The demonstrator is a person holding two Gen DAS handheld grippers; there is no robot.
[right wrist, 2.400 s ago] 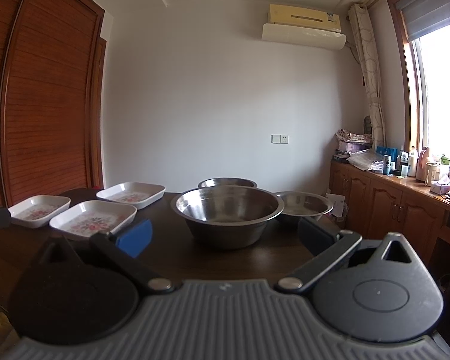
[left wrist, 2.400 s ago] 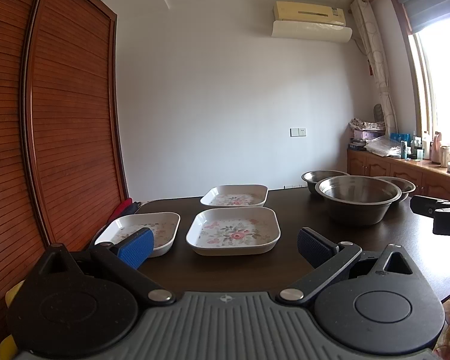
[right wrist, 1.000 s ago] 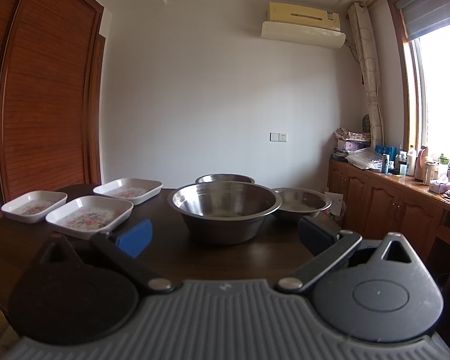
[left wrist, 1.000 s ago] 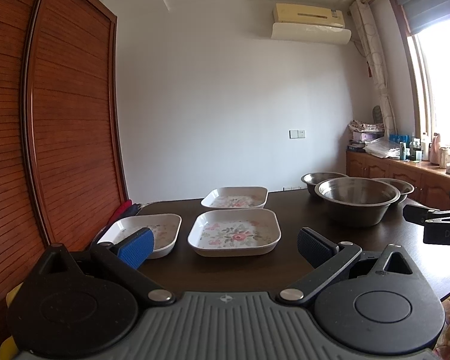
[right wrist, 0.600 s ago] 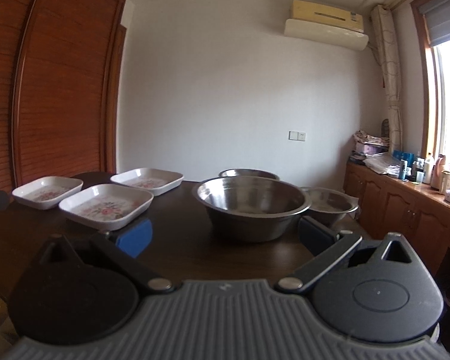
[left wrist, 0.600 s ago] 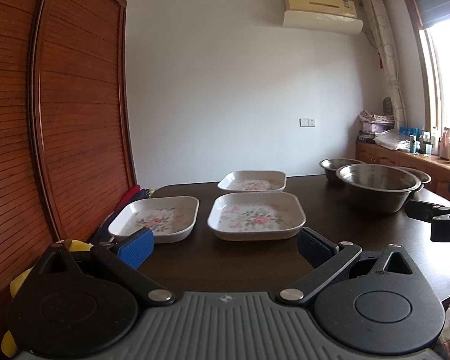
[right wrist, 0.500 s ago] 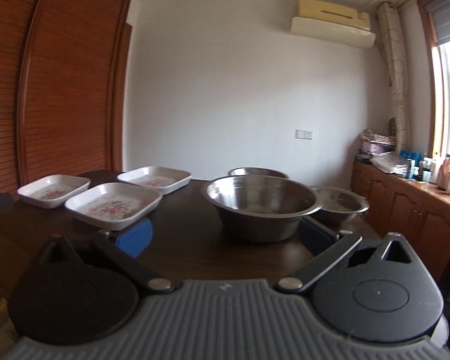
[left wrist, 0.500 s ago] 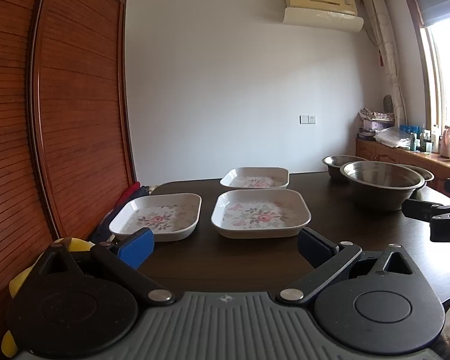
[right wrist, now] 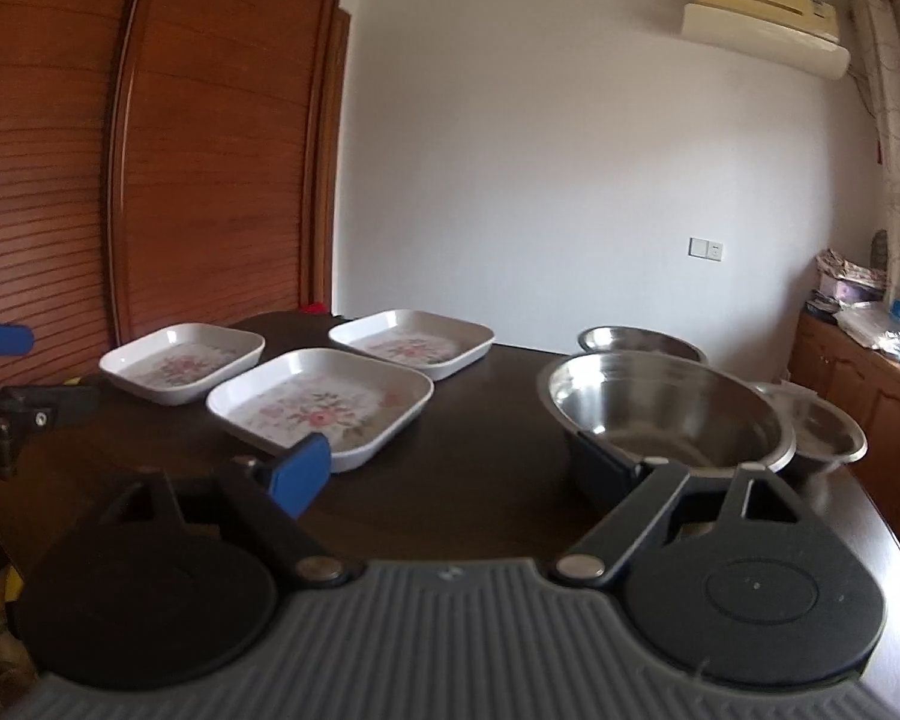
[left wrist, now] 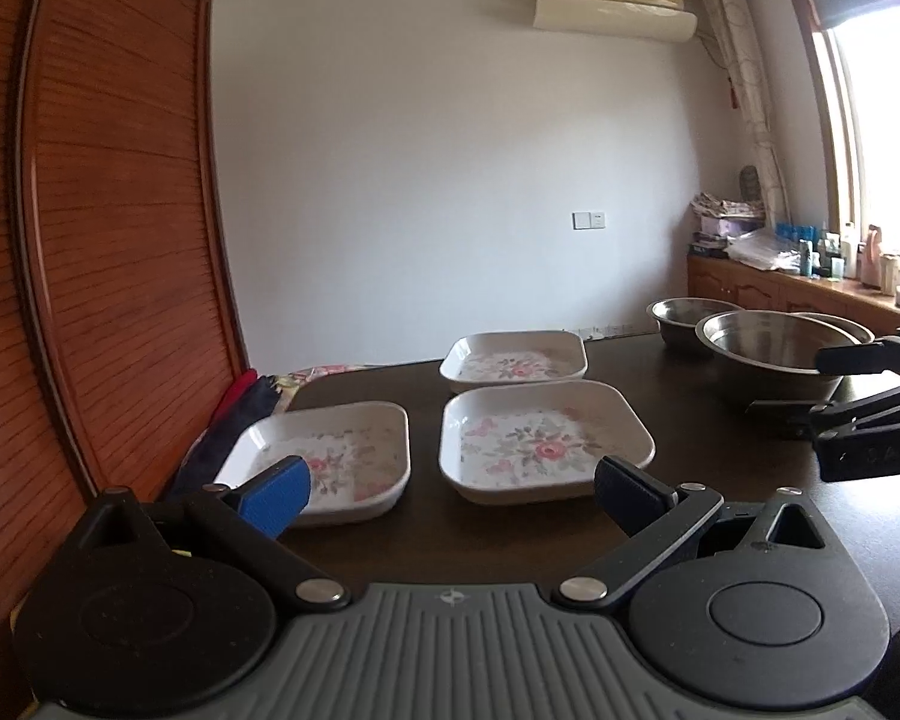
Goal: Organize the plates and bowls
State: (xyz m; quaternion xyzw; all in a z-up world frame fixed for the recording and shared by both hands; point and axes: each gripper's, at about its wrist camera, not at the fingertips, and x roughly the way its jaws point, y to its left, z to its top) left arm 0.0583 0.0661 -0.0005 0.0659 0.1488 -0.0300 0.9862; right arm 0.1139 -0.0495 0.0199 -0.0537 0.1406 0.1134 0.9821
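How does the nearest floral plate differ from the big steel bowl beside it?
The floral plate is white, squarish with rounded corners and shallow, with a pink flower print inside. The big steel bowl is round, bare shiny metal and much deeper. The plate has two matching plates near it, all apart; the bowl has two smaller steel bowls close behind it. Both sit upright and empty on the dark table, in neither claw.

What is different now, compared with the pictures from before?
Both views have swung towards the plates. The right gripper has just been closing a little, with nothing between its fingers. The left gripper is open and empty. Plates and bowls lie as before.
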